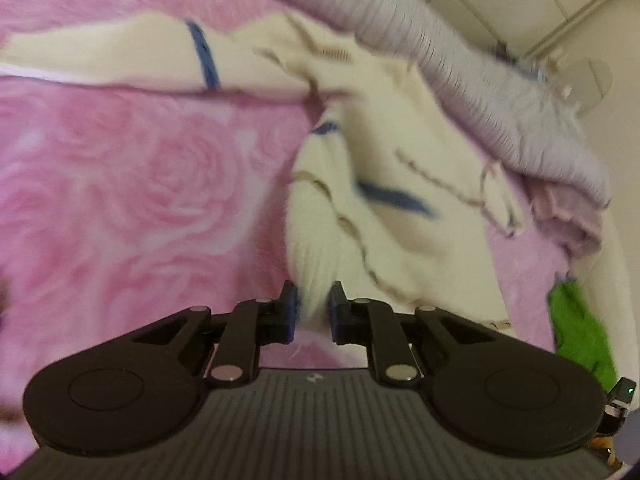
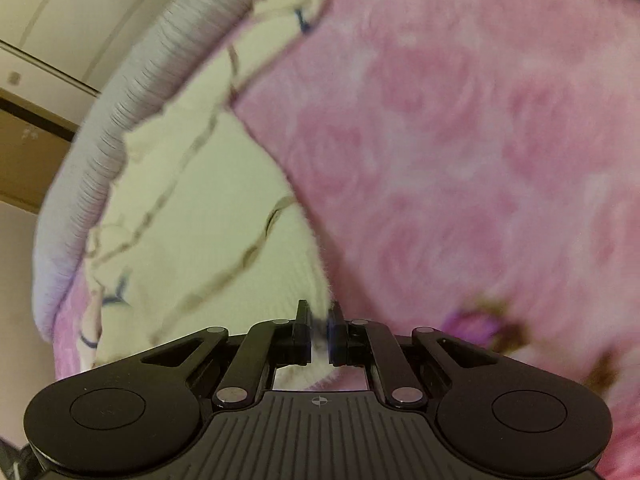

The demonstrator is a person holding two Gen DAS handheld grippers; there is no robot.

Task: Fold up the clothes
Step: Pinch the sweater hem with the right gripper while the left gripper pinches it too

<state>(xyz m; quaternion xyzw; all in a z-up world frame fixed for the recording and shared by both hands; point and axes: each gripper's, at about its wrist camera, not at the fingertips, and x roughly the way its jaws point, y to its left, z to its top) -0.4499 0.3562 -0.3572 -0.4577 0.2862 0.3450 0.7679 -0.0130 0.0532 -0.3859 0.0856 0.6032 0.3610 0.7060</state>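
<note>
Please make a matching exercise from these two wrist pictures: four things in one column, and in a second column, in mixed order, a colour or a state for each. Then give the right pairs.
Things:
1. cream sweater
2. blanket
3. ribbed cloth
4. green cloth

Colour or state:
A. lies at the far right edge of the left wrist view
B. pink with a rose pattern
C. pinched by both the left gripper and the right gripper
D. pale lilac-grey, bunched behind the sweater

Pairs: 1-C, 2-B, 3-D, 4-A
</note>
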